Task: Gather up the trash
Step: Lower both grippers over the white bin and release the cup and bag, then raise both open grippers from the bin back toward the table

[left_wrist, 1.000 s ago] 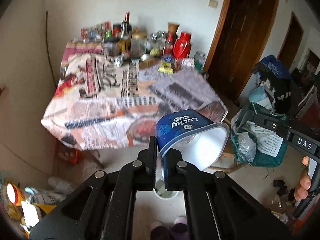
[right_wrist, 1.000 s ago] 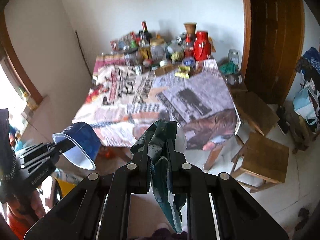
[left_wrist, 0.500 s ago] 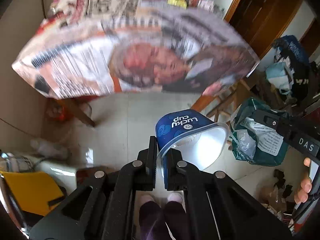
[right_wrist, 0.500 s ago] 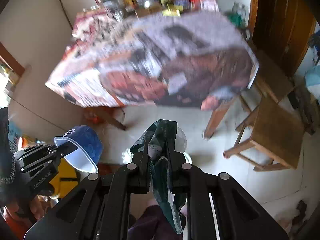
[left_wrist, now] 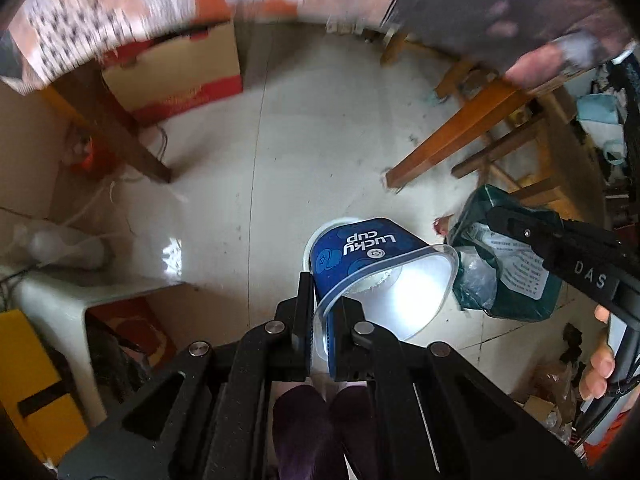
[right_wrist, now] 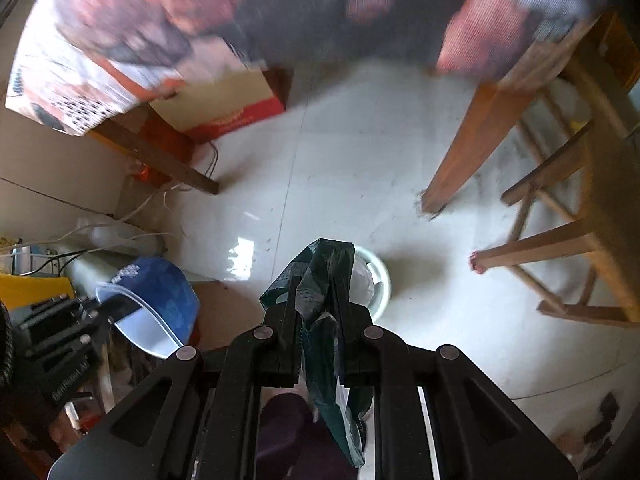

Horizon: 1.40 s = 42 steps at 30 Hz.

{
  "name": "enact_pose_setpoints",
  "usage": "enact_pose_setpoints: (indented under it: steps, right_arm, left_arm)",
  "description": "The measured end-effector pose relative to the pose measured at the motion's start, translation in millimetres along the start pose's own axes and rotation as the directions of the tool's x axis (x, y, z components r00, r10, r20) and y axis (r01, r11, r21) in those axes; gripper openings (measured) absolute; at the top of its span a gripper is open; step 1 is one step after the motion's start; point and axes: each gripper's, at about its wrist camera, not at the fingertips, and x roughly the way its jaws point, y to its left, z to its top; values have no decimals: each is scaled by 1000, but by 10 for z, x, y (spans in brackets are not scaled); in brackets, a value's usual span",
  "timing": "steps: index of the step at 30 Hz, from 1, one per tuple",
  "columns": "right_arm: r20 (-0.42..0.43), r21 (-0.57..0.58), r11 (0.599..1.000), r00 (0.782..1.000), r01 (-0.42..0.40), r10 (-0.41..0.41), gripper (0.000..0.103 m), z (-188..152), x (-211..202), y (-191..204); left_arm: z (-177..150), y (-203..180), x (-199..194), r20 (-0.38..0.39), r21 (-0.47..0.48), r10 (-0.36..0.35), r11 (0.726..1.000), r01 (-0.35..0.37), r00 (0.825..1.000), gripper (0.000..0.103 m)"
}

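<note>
My left gripper [left_wrist: 320,316] points almost straight down at the pale tiled floor [left_wrist: 280,152], its jaws clamped tight on the rim of a blue "Lucky Cup" paper cup [left_wrist: 360,256]; the thin wall is pinched between the 2 pads, and the cup tips so its white inside faces right and toward the camera. My right gripper [right_wrist: 318,300] also aims down, jaws narrow and pressed on a crumpled dark green plastic wrapper [right_wrist: 328,344] that sticks up above the fingertips and hangs down between the arms. In the left wrist view that same wrapper shows just right of the cup, apart from it, with white printed text on it, and part of a hand [left_wrist: 600,364] is on the gripper's handle at the right edge. A white round bin [right_wrist: 380,280] sits on the floor beneath both loads: in the right wrist view its rim curves out just beyond the wrapper, and in the left wrist view only a sliver of rim peeks out behind the cup. Dark purple slippers [left_wrist: 320,420] show below my left jaws. Around the floor stand wooden table legs [left_wrist: 452,140], a wooden stool [right_wrist: 568,208] to the right, and a cardboard box with a red band [left_wrist: 176,72] under the table; the patterned tablecloth [left_wrist: 100,8] across the top is blurred. A yellow object [left_wrist: 32,380] sits at lower left; I cannot tell what it is.
</note>
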Motion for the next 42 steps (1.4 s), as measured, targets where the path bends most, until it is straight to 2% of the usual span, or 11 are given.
enact_pose_setpoints:
  steps: [4,7,9,15,19,21,23,24,31,37,42]
  right_arm:
    - [-20,6,1000,999,-28,29,14,-5,425,-48]
    - [-59,27,998,997,-55,57,29,-6,681,-95]
    - [-91,40,998,994,-53,57,44,-30,850,-143]
    - [-132,49,999,991,-6,13,44,-120,944,-229]
    - [-135,84,996,991,0,11,44,-152,854,-320]
    - [-129,91,996,992,14,-2,44,-168,773,-358]
    - [-117,100,995,993,25,-13,44,-177,642,-398]
    - [-113,107,994,993,25,-13,44,-178,607,-417]
    - [-57,139,990,998,28,-21,44,-129,75,-417]
    - [7,143,989,1000,24,-25,44,-48,-573,-245]
    - [75,126,992,997,23,-32,44,20,-1222,-34]
  left_arm:
    - [-52,100,398,-28,-21,5,1000,-6,1000,4]
    - [-87,140,607,-41,-23,14,1000,-15,999,4]
    - [-98,148,736,-51,-23,19,1000,-20,999,4]
    - [-99,106,969,-89,-27,-7,1000,4,996,4]
    - [-54,-63,1045,-114,-18,-50,999,48,992,4]
    - [-17,-184,1065,-134,-8,-68,998,67,989,13]
    - [15,-272,1075,-163,-6,-68,998,68,984,40]
    - [27,-319,1053,-174,-6,-73,997,73,982,42]
    - [105,-515,566,-139,39,-73,996,80,988,43]
    - [206,-617,-264,-66,49,-74,996,77,995,43]
    - [308,-696,-1126,21,54,-91,994,90,996,43]
